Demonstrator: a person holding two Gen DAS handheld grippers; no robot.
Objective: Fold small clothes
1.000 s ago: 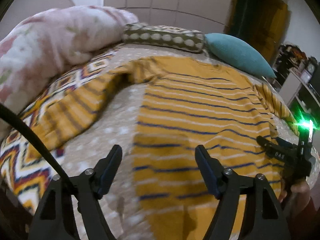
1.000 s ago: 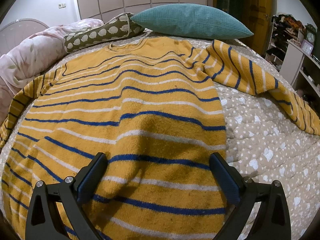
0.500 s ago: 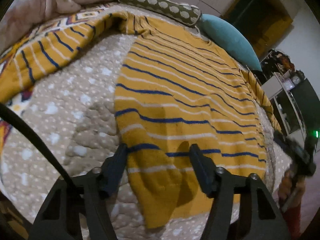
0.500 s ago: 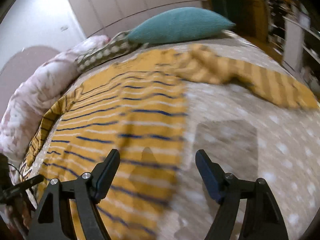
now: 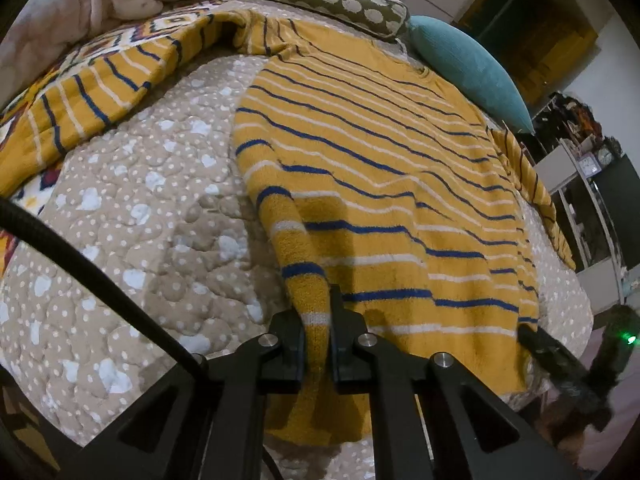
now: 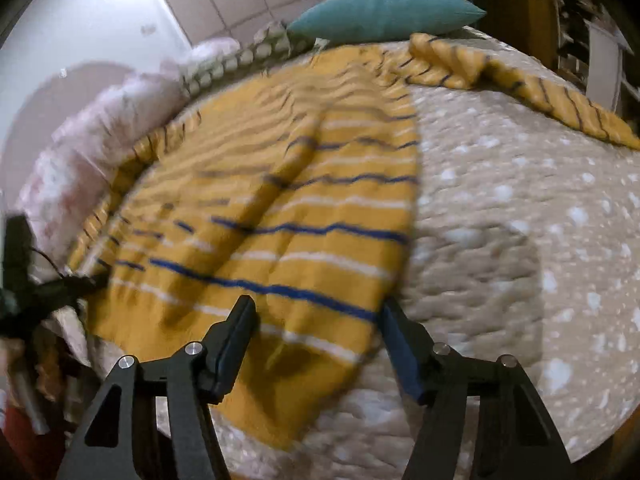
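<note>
Left gripper [image 5: 318, 332]: jaws together, clamped on a pinched-up ridge of the mustard-yellow knit sweater with blue and white stripes [image 5: 384, 184] at its lower left hem corner. Fabric runs up out of the fingers as a raised fold; hem tail hangs below them.

Right gripper [image 6: 316, 344]: jaws apart, have just been closing in. Sweater's lower right hem corner sits between the fingers [image 6: 236, 332], right edge of the fabric close to the inner face of the right finger; pads not pressing on it as far as the blurred view shows.

Sweater lies spread flat, front up, ahead of both finger pairs on the beige quilted bedspread with white dots [image 5: 152, 216], one sleeve out to each side. Beyond the fingers at the collar end: teal ribbed cushion [image 6: 384, 12], olive pillow with cream spots [image 5: 324, 4], pink floral duvet [image 6: 88, 148] bunched off to the left.
</note>
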